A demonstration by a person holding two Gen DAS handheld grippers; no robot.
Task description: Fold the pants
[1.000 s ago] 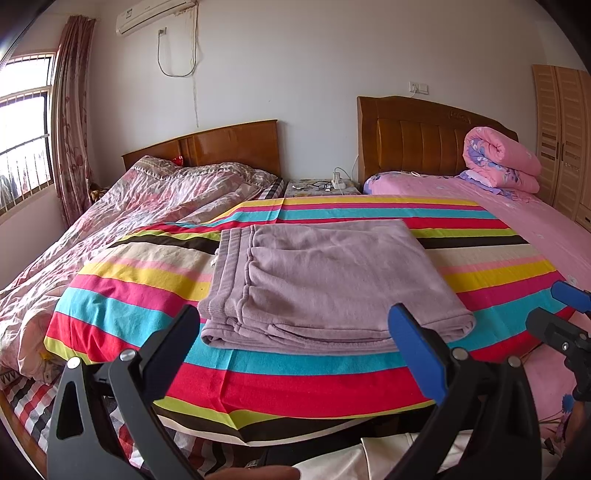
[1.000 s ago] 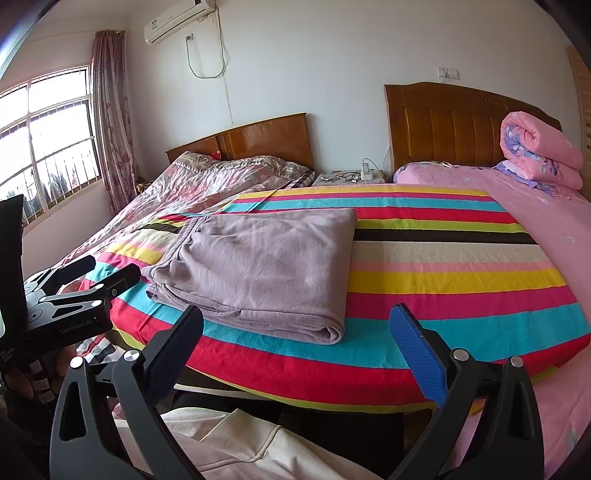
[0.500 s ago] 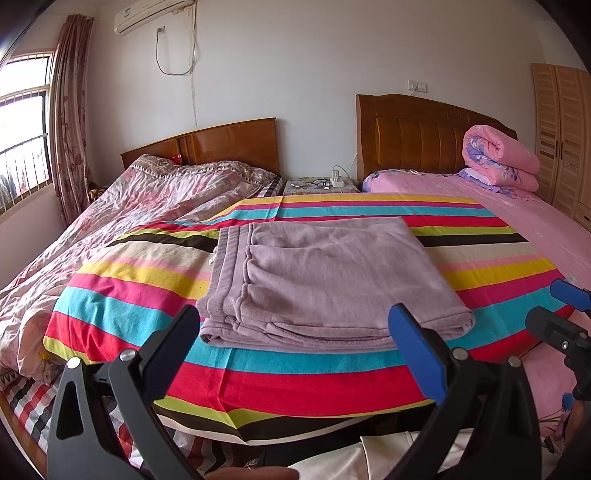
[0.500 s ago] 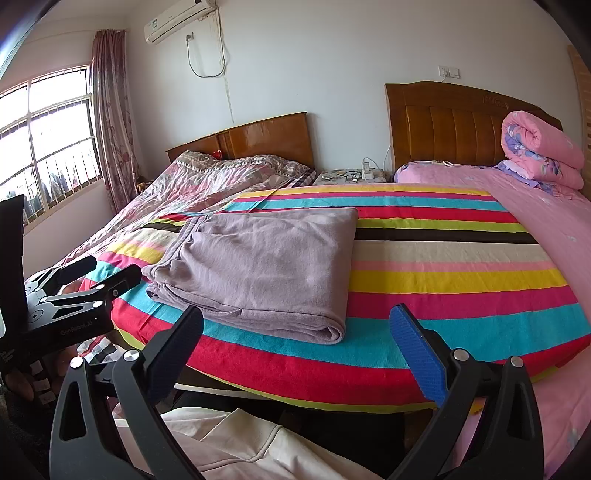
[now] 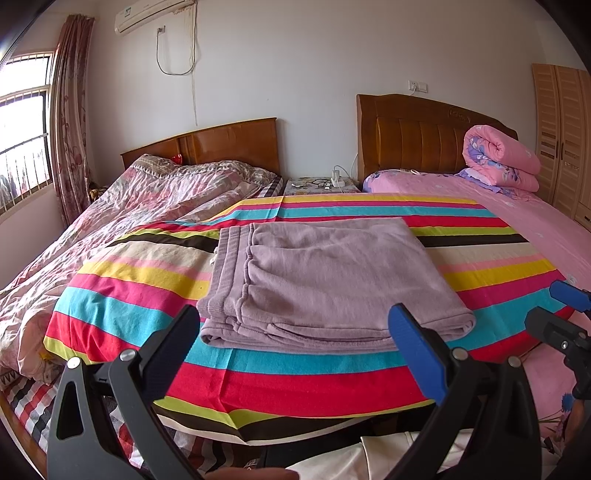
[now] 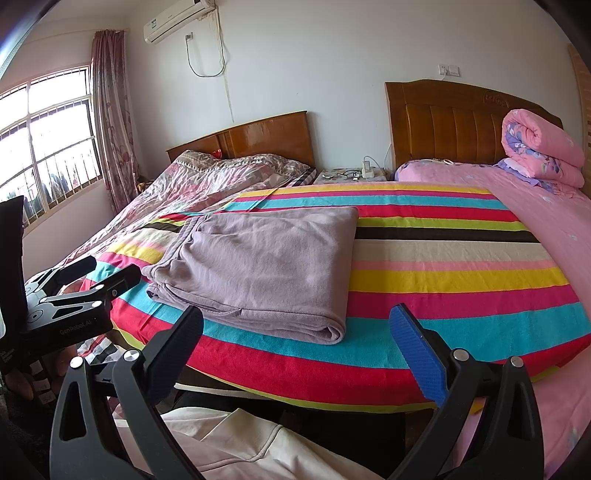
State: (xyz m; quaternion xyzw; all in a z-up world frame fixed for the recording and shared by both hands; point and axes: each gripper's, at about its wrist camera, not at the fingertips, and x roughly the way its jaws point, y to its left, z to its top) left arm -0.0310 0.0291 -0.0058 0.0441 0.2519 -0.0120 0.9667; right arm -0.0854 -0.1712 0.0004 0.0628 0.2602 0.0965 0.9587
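The left gripper (image 5: 293, 341) has its jaws spread wide and holds nothing; it hangs short of the near edge of the bed, pointing across it. The right gripper (image 6: 295, 341) is the same, jaws wide apart and empty, held off the bed's near edge. In the right wrist view the left gripper appears at the far left with its two dark fingers parted; in the left wrist view the right gripper's blue-tipped fingers show at the far right edge, also parted.

Just beyond both sets of jaws lie the pants (image 5: 325, 280), mauve and folded into a flat, thick rectangle. They rest on the striped blanket (image 5: 491, 269), toward its left half, with the ribbed waistband on the left side and a rounded fold along the right edge. Neither gripper touches them.

The striped blanket spreads over the near part of the bed (image 6: 554, 229), whose pink sheet shows to the right. A rolled pink quilt (image 5: 498, 158) sits by the right headboard (image 5: 417, 136). To the left lies a crumpled floral duvet (image 5: 147, 199) under a second headboard. Between the headboards stands a nightstand (image 5: 321, 184) with cables on it. A window (image 6: 48, 140) with a curtain fills the left wall, and an air conditioner (image 6: 173, 20) hangs above.
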